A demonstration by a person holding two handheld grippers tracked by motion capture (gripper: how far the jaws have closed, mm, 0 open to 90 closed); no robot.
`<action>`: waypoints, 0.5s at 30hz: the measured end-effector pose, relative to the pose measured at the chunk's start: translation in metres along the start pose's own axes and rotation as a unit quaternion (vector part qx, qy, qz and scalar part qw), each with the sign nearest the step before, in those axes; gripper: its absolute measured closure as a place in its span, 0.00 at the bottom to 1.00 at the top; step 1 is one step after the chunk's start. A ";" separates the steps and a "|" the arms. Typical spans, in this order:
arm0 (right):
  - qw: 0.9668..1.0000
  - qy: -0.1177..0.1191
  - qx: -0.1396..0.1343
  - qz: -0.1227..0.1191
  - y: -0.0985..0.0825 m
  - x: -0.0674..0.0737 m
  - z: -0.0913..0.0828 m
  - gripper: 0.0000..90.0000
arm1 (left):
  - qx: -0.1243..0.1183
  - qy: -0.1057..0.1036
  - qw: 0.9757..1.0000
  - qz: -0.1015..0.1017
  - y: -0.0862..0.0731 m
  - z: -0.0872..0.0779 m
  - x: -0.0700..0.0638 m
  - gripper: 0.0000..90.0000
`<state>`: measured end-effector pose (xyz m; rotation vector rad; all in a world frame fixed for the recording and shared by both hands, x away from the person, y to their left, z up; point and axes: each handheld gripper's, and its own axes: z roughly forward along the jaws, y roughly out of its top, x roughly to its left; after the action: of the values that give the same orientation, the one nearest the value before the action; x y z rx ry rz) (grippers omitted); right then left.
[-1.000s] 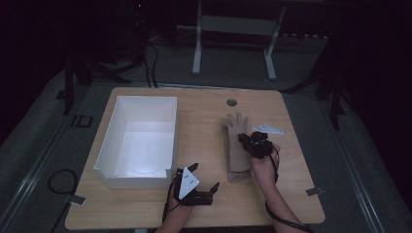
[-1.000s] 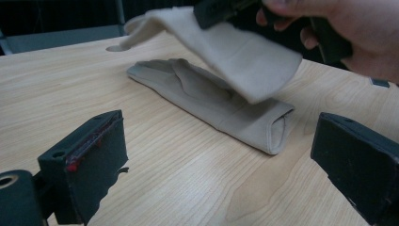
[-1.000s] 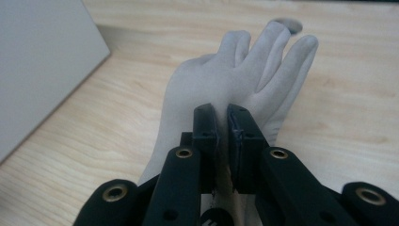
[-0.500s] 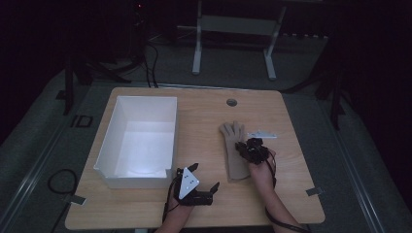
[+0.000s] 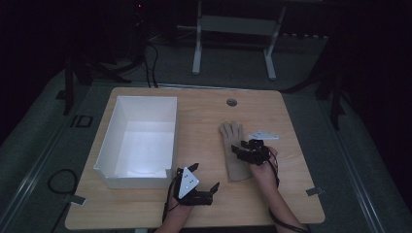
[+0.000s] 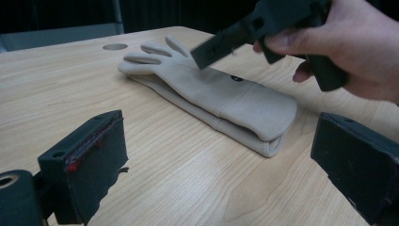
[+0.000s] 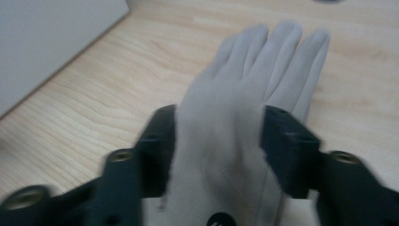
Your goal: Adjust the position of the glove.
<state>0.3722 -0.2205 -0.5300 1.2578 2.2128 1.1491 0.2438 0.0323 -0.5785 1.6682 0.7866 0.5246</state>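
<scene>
Dim floor surrounds one wooden tabletop [image 5: 204,109] carrying one white bin [image 5: 141,141] and one beige glove [image 5: 234,150]. Right hand-held gripper [image 5: 241,149] has just been opening, jaws spread astride the flat glove. Left hand-held gripper [image 5: 204,178] rests spread, glove ahead of it.

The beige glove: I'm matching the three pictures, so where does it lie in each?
High view: beige glove right of centre on the table, fingers pointing away.
Left gripper view: glove across the middle, cuff nearest.
Right gripper view: glove centre, between the jaws.
Shared landmark: the small black mark on the glove.
</scene>
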 end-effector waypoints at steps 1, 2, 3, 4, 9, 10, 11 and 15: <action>1.000 0.004 -0.006 0.000 0.001 -0.001 -0.001 0.35 | 0.001 0.004 1.000 -0.002 0.000 0.001 0.000 0.05; 1.000 0.009 -0.011 0.000 0.002 -0.003 -0.003 0.27 | 0.001 0.004 1.000 -0.003 0.000 0.001 0.000 0.05; 1.000 0.015 -0.012 0.000 0.003 -0.005 -0.004 0.22 | 0.001 0.003 1.000 -0.004 0.000 0.001 0.000 0.05; 1.000 0.021 -0.020 0.001 0.003 -0.007 -0.005 0.21 | 0.001 0.002 1.000 -0.005 0.000 0.001 0.000 0.05; 0.999 0.038 -0.014 -0.018 0.003 -0.017 -0.009 0.17 | 0.003 -0.005 1.000 -0.003 0.001 0.003 -0.001 0.05; 0.999 0.043 -0.010 -0.020 0.003 -0.019 -0.010 0.17 | 0.008 -0.008 1.000 0.001 0.001 0.004 -0.002 0.05; 0.999 0.046 -0.008 -0.025 0.002 -0.022 -0.010 0.17 | 0.010 -0.011 1.000 0.005 0.002 0.005 -0.002 0.05; 0.998 0.059 -0.012 -0.031 0.002 -0.031 -0.017 0.16 | 0.035 -0.030 0.999 0.021 0.004 0.011 -0.006 0.05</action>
<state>0.3791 -0.2539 -0.5209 1.1303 2.2985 1.2515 0.2483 0.0203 -0.5763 1.7599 0.7331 0.4791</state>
